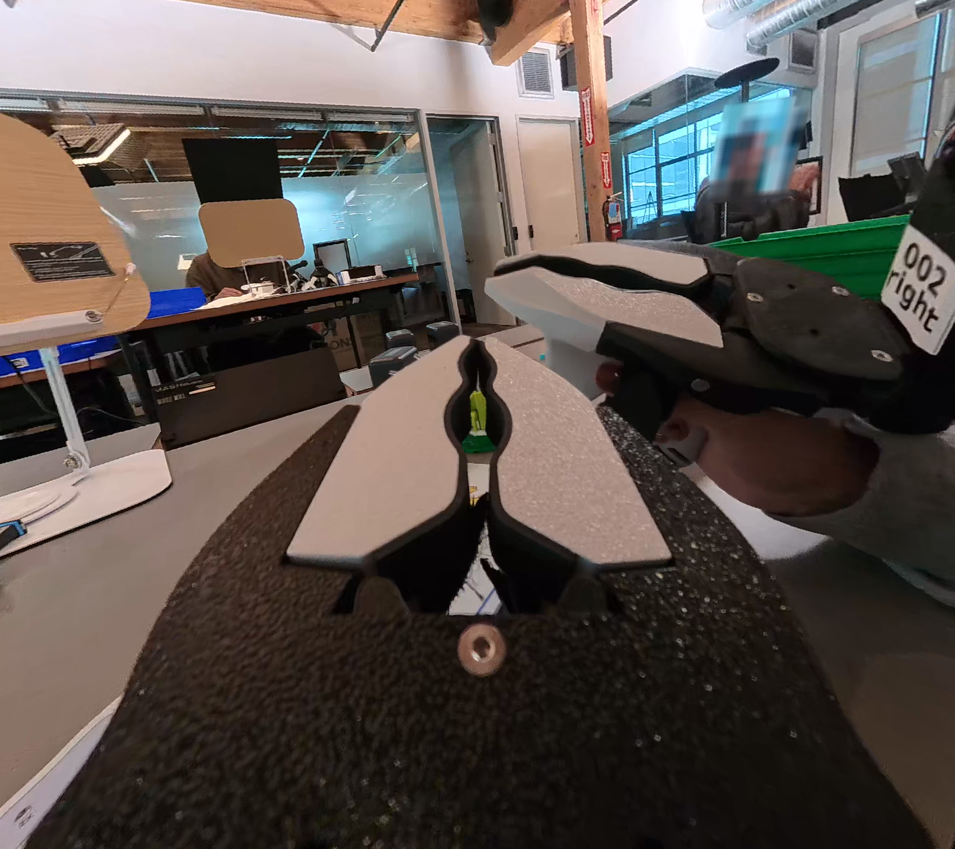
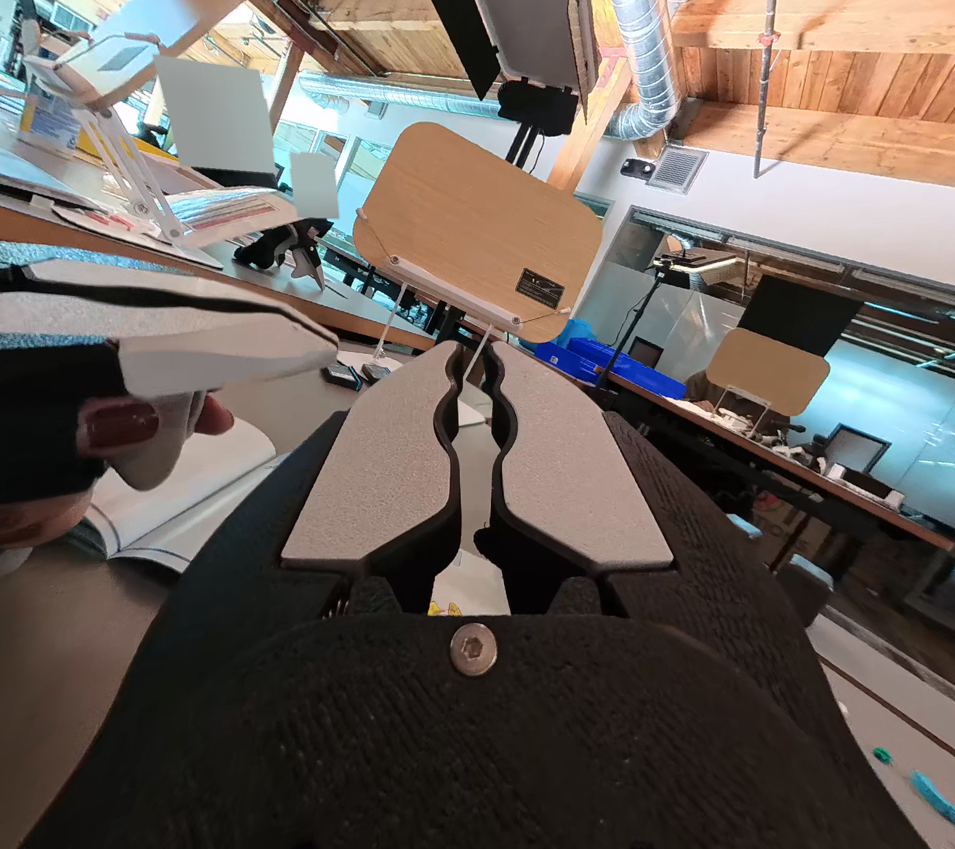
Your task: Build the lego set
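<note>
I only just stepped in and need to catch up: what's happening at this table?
A person is holding a pair of tongs in each hand over a grey table. The left tongs are nearly closed, and a small lime-green piece shows in the gap between them; whether it is gripped is unclear. The right tongs are also nearly closed, with nothing seen between them. An open booklet lies on the table, and a green bin stands behind.

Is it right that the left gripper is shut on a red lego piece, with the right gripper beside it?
Not quite: the lego piece is lime green, not red, as the left wrist view shows. The left gripper is shut on it, with the right gripper beside it.
</note>
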Action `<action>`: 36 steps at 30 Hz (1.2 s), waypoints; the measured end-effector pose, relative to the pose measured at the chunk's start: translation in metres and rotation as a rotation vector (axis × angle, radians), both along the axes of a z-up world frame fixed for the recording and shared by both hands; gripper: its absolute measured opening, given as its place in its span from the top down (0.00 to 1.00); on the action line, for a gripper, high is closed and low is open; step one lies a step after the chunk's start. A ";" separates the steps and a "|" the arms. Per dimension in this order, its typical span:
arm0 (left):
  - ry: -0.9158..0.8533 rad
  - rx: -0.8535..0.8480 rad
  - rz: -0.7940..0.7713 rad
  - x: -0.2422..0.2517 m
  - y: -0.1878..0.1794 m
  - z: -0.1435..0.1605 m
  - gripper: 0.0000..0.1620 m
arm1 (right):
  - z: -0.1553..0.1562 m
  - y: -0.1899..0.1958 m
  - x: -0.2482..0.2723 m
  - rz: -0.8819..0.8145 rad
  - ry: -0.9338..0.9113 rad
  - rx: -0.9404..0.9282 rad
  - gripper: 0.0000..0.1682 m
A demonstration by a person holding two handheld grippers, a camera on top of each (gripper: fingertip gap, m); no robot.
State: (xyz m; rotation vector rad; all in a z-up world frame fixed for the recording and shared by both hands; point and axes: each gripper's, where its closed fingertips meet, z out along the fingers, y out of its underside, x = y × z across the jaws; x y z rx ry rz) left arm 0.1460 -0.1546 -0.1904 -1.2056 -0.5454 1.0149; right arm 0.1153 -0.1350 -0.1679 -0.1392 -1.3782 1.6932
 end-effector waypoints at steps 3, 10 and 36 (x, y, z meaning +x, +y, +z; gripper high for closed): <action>0.000 -0.025 -0.012 0.002 0.006 -0.001 1.00 | 0.005 0.005 0.002 0.005 0.002 -0.033 0.96; 0.004 -0.053 -0.049 0.003 0.014 -0.003 1.00 | 0.036 0.032 0.006 0.047 -0.036 -0.131 0.95; -0.063 0.004 -0.112 -0.060 0.073 0.017 0.99 | 0.037 0.175 -0.134 0.004 -0.444 0.347 0.92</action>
